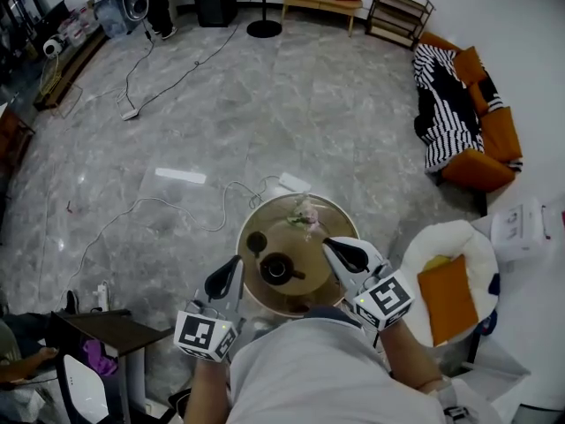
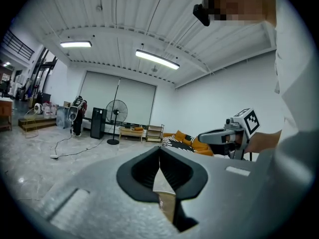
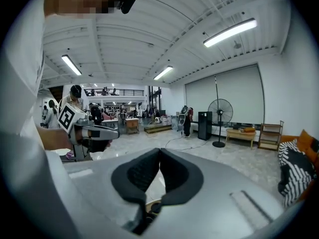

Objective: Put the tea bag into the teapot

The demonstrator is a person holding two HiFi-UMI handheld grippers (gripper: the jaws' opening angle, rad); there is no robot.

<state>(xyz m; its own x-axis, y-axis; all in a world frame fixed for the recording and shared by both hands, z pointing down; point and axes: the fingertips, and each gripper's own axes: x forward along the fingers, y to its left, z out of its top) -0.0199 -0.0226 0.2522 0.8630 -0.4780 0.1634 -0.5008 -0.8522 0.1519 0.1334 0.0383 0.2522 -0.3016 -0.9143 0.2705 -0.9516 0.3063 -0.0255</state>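
Grey left gripper (image 1: 226, 278) and grey right gripper (image 1: 346, 253), jaws closed together and empty, hover over round brown table (image 1: 335, 222); hazard: descending unopened, either could topple dark round teapot (image 1: 277, 269).

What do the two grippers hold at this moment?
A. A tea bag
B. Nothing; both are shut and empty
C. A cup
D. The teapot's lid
B: the jaws of the left gripper and the right gripper meet with nothing between them, and the teapot stands untouched on the table.
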